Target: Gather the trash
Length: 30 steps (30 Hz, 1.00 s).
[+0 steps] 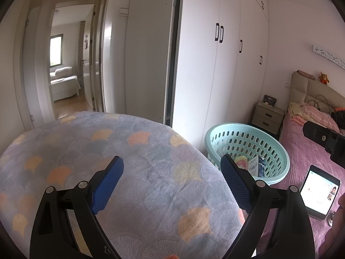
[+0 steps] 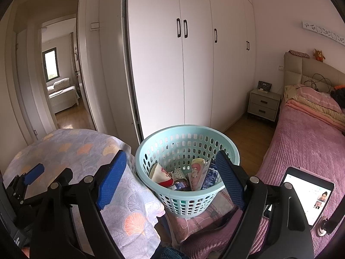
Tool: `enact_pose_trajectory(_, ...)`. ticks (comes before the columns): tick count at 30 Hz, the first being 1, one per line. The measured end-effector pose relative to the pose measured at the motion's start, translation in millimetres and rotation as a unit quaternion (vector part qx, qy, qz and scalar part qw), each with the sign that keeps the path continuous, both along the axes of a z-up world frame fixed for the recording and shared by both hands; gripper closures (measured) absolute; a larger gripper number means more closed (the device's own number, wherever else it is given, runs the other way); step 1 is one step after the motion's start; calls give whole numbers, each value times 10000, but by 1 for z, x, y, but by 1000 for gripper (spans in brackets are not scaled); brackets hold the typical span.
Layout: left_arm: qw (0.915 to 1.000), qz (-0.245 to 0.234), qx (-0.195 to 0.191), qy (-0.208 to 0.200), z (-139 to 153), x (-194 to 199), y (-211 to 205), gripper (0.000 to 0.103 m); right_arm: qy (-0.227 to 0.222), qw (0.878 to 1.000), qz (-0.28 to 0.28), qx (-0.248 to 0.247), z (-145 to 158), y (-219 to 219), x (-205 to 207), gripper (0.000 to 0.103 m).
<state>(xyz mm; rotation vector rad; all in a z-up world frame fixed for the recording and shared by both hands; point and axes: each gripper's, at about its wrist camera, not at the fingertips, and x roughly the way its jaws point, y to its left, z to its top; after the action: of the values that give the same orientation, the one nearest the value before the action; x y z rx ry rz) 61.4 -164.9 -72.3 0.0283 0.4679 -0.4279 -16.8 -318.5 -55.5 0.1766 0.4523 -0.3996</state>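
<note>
We held the right gripper spread wide and empty, its blue pads framing the mint-green basket just ahead and below, as if lined up over the opening so anything dropped would land inside. We judged that the collecting was well along: inside the basket lay the trash, a jumble of crumpled wrappers and small cartons leaning against the wall. The basket sat raised on a pink cushioned seat, within easy reach from above.

The left gripper was likewise released and held nothing. It hovered over the cloth-covered counter left of the basket, and the fan-patterned cloth looked bare of litter where we could see it.

Right of the basket, a lit tablet stood propped on the pink bed. Beyond the basket stood white wardrobes, with a nightstand to the basket's far right. Whether more trash remained elsewhere, we could not tell.
</note>
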Motion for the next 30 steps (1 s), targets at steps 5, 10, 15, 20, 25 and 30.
enact_pose_trajectory(5, 10000, -5, 8, -21, 0, -1, 0, 14, 29, 10000, 16, 18, 0, 1, 0, 23)
enact_pose_trajectory(10, 10000, 4, 17, -42, 0, -1, 1, 14, 37, 10000, 39, 3, 0, 2, 1, 23)
enact_pose_trajectory(15, 10000, 22, -4, -50, 0, -1, 2, 14, 46, 10000, 46, 13, -1, 2, 2, 23)
enact_pose_trajectory(20, 10000, 18, -19, -48, 1, -2, 3, 14, 35, 10000, 48, 7, -1, 2, 2, 23)
enact_pose_trajectory(25, 10000, 17, -25, -44, 1, -2, 4, 14, 48, 10000, 52, 2, -2, 2, 2, 23)
enact_pose_trajectory(30, 10000, 19, -59, -5, 1, -1, 5, 14, 49, 10000, 60, 6, -2, 2, 2, 23)
